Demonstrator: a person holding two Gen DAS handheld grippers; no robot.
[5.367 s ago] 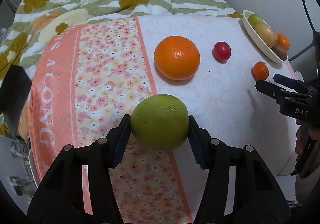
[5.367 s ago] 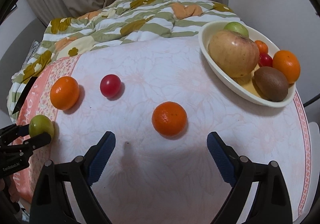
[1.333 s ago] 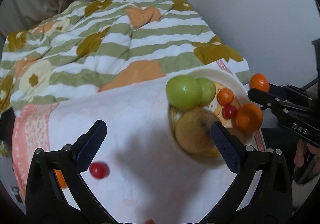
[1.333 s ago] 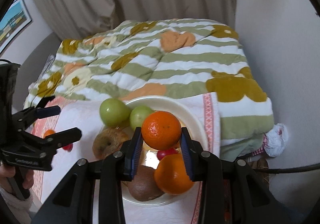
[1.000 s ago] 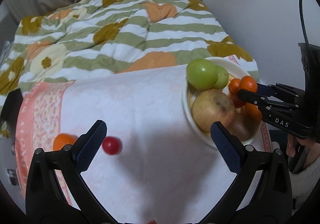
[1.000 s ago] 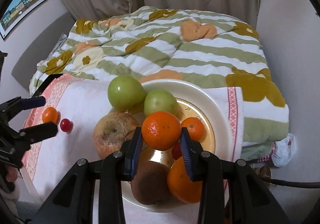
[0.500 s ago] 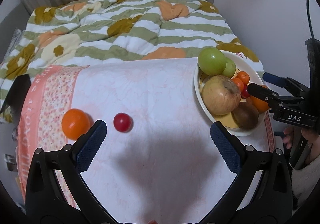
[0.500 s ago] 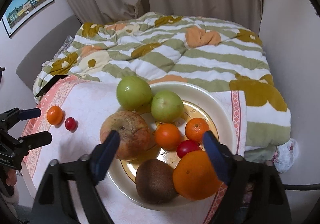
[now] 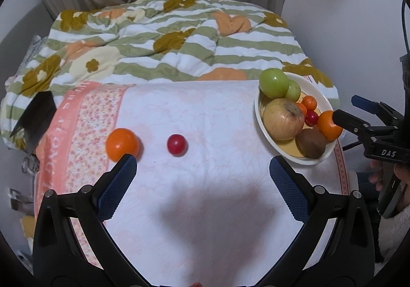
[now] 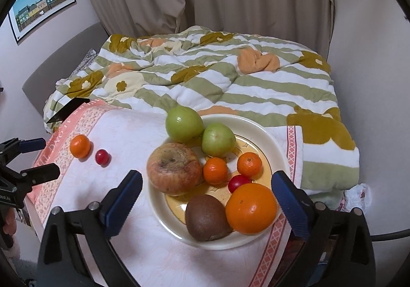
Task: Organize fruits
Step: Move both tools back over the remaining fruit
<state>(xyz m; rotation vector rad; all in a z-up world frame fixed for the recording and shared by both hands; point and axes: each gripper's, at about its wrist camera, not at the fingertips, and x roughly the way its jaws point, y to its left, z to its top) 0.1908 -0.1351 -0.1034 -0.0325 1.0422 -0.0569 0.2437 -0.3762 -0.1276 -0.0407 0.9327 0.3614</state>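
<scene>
On my left, the round orange mandarin (image 9: 122,144) lies on the pink floral band of the white quilted tablecloth (image 9: 205,184), and just to its right sits the small glossy red cherry tomato (image 9: 176,144). These two are the only fruits I see outside the dish. My left gripper (image 9: 203,174) hangs over the cloth with its blue-padded fingers (image 9: 116,187) spread wide and nothing between them. The mandarin sits right at the tip of the left finger, the tomato a little ahead and left of centre. Both are round, so no axis to line up on. This hand is clearly the nearer one, and I judge it only needs to shift left and drop onto either fruit.

Moving right, the cream oval ceramic dish (image 10: 274,143) holds two green apples, a russet apple, two small mandarins, a red tomato, a kiwi and a big orange (image 10: 251,207). My right gripper (image 10: 206,193) hovers over the dish, released and empty, well apart from the two loose fruits.

A second ago that right gripper was clamped on a small mandarin (image 10: 215,170) above the dish; now it rests in the dish among the others, and my left hand has pulled back from the dish toward the cloth's left side
</scene>
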